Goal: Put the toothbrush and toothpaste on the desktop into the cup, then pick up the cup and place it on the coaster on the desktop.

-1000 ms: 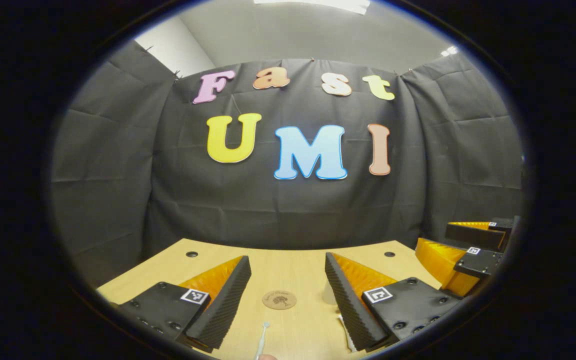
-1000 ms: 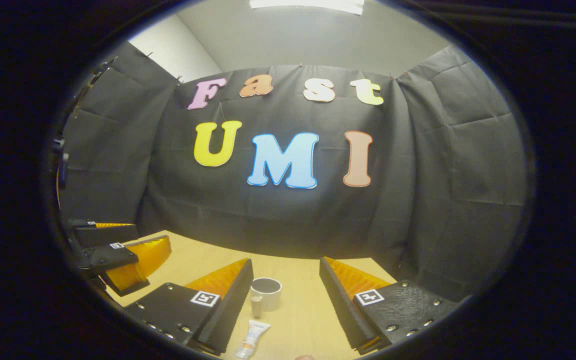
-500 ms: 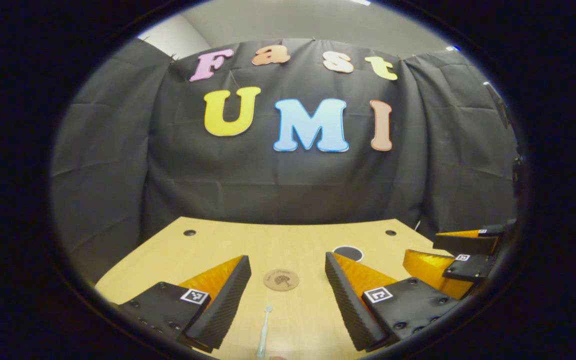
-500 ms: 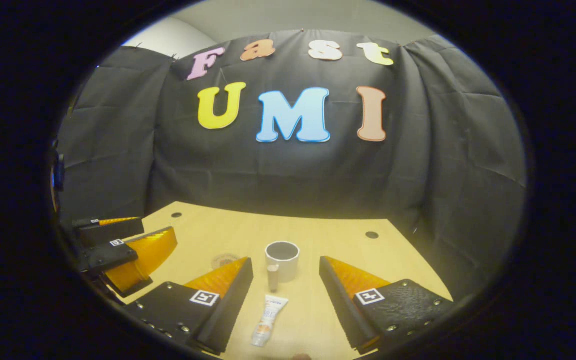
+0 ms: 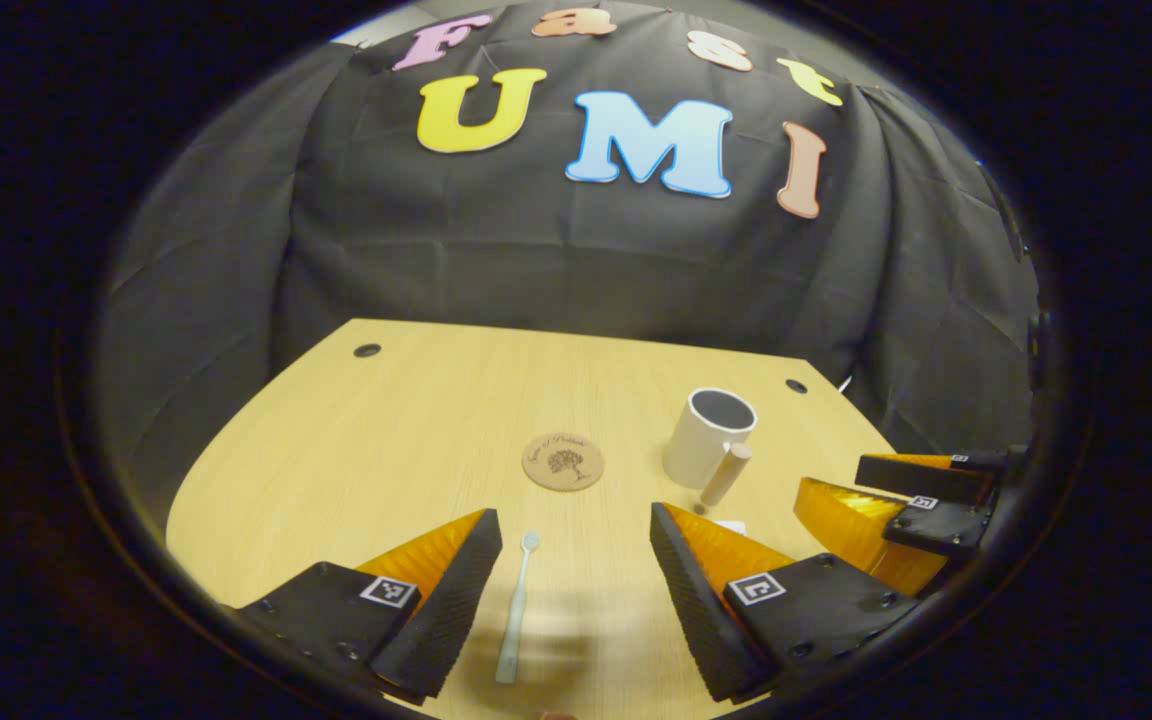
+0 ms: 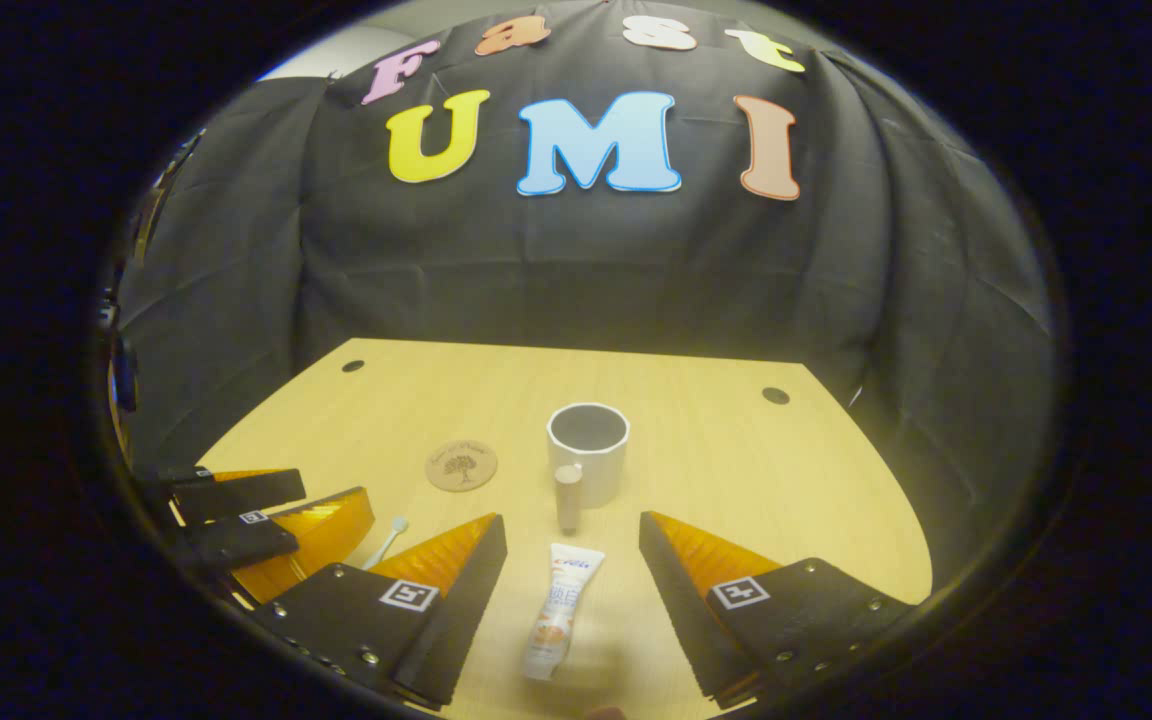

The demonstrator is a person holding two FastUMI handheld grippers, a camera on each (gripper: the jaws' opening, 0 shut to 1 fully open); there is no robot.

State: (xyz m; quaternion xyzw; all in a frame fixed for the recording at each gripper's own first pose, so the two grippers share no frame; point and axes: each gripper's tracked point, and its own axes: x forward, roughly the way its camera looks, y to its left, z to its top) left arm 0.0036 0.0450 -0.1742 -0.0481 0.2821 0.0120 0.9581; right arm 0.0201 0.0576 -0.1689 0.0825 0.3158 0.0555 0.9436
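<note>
toothbrush (image 5: 513, 612) between left tongs (image 5: 576, 560) (spread wide), untouched.

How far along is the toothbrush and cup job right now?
Nothing looks done yet. The toothbrush and toothpaste both lie flat on the desktop, and the cup stands beside the coaster, not on it. The left gripper straddles the toothbrush and the right gripper the toothpaste, jaws open. Left: grasp both, load the cup, move it onto the coaster.

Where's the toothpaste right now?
In the right gripper view the toothpaste lies flat on the desk between the open right gripper fingers, just in front of the cup.
</note>
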